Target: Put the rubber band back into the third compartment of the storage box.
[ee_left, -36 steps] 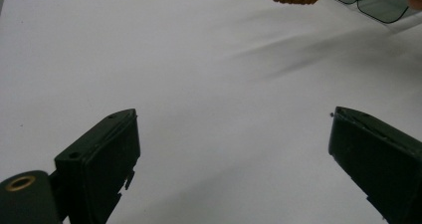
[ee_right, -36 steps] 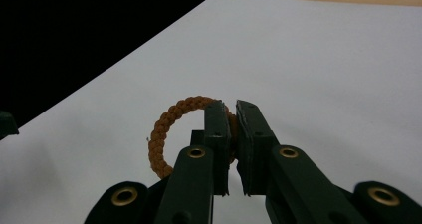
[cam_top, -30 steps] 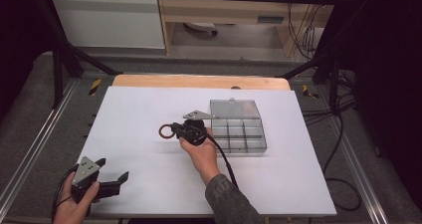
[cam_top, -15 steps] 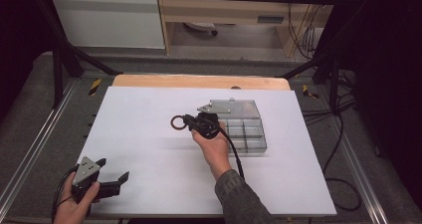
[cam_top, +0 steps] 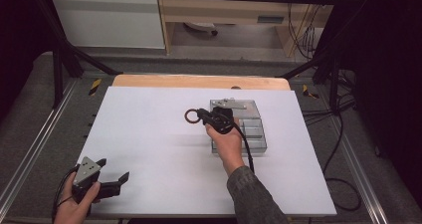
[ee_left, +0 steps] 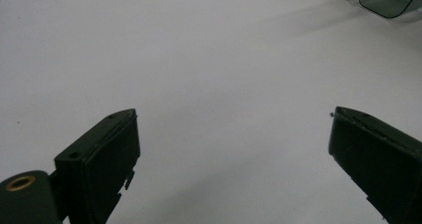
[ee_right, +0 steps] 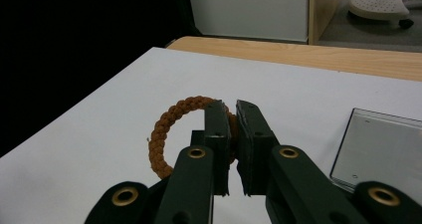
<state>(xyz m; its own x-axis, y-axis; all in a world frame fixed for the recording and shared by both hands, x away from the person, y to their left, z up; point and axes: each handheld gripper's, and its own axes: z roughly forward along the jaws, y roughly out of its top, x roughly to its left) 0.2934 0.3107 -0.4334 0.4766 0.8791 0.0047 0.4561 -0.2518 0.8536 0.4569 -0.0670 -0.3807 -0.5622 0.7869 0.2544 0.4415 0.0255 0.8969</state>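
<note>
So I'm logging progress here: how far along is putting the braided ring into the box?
Done: the right gripper is shut on the brown ring, lifted off the table. In hand: carrying it beside the clear box. Left: placing it inside. The left gripper waits open.

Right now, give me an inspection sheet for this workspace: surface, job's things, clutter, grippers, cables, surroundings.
Surface: white sheet over a wooden tabletop.
Job's things: brown braided ring clamped in the right gripper, off the sheet; clear compartment box just right of it.
Clutter: nothing seen.
Grippers: right gripper shut on the ring's rim; left gripper open, nothing between its jaws, at the sheet's near left corner.
Cables: black cable trails along the right forearm; more cables lie right of the table.
Surroundings: white cabinet, wooden shelf unit.
</note>
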